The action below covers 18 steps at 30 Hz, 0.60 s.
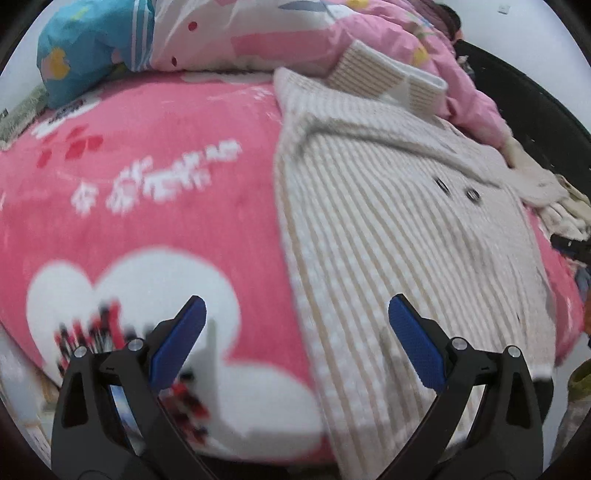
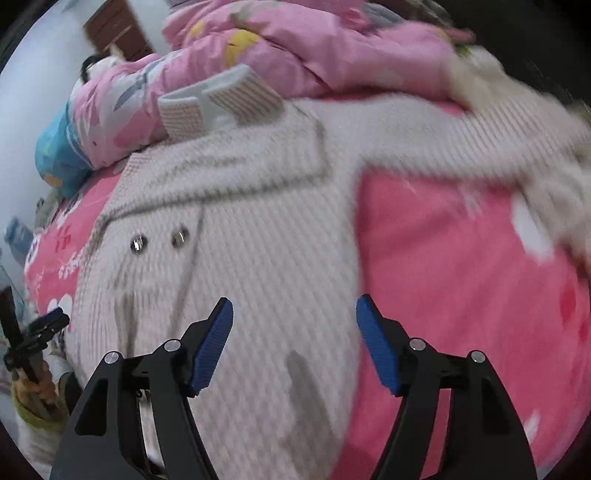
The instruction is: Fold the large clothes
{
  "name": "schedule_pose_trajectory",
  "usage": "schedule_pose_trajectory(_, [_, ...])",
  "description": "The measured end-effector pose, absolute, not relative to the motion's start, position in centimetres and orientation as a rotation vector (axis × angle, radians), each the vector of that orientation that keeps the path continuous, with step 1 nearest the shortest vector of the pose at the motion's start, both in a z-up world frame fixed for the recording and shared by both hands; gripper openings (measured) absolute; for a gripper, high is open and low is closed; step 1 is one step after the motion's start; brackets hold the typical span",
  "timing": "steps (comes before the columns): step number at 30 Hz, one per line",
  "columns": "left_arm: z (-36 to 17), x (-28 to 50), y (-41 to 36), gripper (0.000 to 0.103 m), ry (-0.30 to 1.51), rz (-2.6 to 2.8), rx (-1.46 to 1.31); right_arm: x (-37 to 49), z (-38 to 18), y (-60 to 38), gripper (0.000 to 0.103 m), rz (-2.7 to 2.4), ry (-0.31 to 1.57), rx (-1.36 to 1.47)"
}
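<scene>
Nearest to me are my own fingers: my left gripper (image 1: 295, 325) stands spread wide, its black arms ending in blue ribbed pads (image 1: 181, 343), and nothing lies between them. It hangs over the near edge of the pink blanket (image 1: 166, 147), a fuzzy fleece printed with a big white heart (image 1: 140, 295) and blurred white lettering. I take the coat (image 1: 388, 229) as my landmark. It is a thick cream knit with raised vertical ribs, lying flat on the blanket, its left hem edge just right of the heart. Two round metal buttons (image 1: 456, 188) sit side by side high on its front, below a wide lapel. Beyond the coat's collar lies a puffy pink quilt (image 1: 295, 33) with a teal printed patch (image 1: 92, 44) at its left end. Against that quilt, just past the collar, rest two ribbed cuffs (image 1: 384, 79) with smooth white lining.

My right gripper (image 2: 295, 325) is likewise parted wide and grips nothing; it hovers over the coat's (image 2: 240, 240) right side, where knit meets bare blanket (image 2: 461, 277). One sleeve (image 2: 480, 140) stretches rightward from the shoulder across the fleece, badly blurred. The buttons (image 2: 159, 238) show left of my fingers, and the cuffs (image 2: 218, 101) and quilt (image 2: 314, 48) lie beyond.
</scene>
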<state>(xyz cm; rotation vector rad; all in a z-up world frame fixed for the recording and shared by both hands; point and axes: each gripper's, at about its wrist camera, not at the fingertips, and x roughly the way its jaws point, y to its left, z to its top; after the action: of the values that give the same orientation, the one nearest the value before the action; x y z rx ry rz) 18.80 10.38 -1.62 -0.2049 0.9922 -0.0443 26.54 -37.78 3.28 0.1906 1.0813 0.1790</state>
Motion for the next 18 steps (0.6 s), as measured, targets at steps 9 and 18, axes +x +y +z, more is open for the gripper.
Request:
schedule_pose_trajectory(9, [0.5,19.2,6.4,0.096,0.95,-0.069,-0.094,22.9,1.5,-45.7,0.068,0.052,1.03,0.371])
schedule_pose_trajectory(18, [4.0,33.5,1.9,0.096,0.928,-0.038,0.008,32.4,7.2,-58.4,0.078,-0.041,0.814,0.542])
